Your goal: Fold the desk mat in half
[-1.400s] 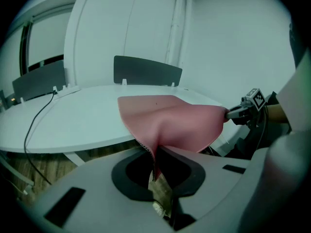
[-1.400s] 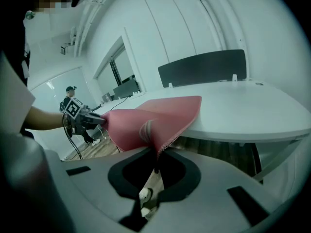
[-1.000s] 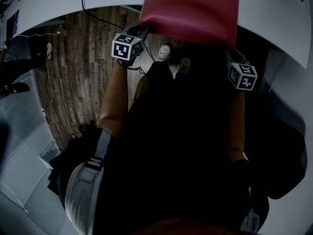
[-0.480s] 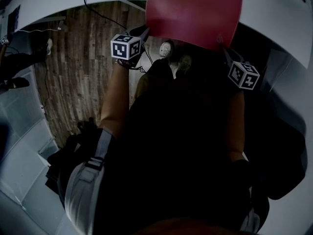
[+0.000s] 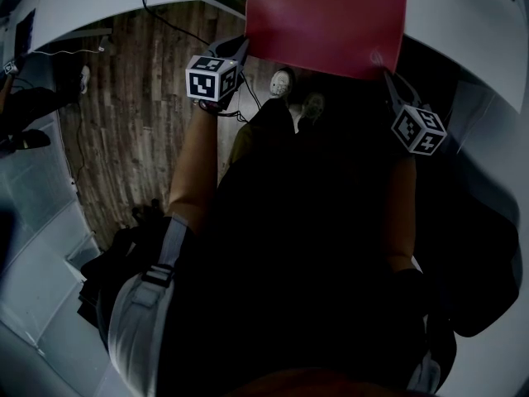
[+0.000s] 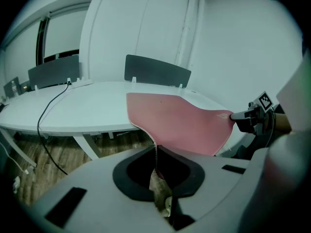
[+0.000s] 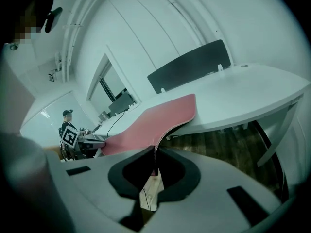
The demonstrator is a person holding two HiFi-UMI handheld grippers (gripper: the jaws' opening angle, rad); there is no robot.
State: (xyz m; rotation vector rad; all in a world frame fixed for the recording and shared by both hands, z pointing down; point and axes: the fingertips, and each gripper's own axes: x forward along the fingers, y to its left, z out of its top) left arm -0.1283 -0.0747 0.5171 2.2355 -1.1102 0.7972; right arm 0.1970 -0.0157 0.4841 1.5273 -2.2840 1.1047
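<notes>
so both tools are clamped on the desk mat (image 5: pixel 326 19) right now. the left tool (image 6: pixel 156 153) has its jaws pressed together on the thin edge at the mat's near left corner. in the left gripper view you can see the stitched edge running straight down into the gap. the right tool (image 7: pixel 156 155) is the same deal at the near right corner, jaws closed tight on the edge. nothing else is in either tool.

the mat is a red/pink sheet, and its near end is up in the air, off the surface (image 5: pixel 91 2). that end is stretched between the two tools, out past the surface's front edge. the far end lies flat on the white surface, and the sheet curves from there toward the tools. it's a single layer, not folded over yet. there's a small pale logo (image 6: pixel 224 114) right by the corner the right tool is pinching.

in the head view the two tools sit well apart, one at each near corner, with a wooden floor (image 5: pixel 136 131) below. a black cable (image 6: pixel 48 108) trails across the surface left of the mat and drops off the edge. dark divider panels (image 6: pixel 156 72) stand along the far side of the surface.
</notes>
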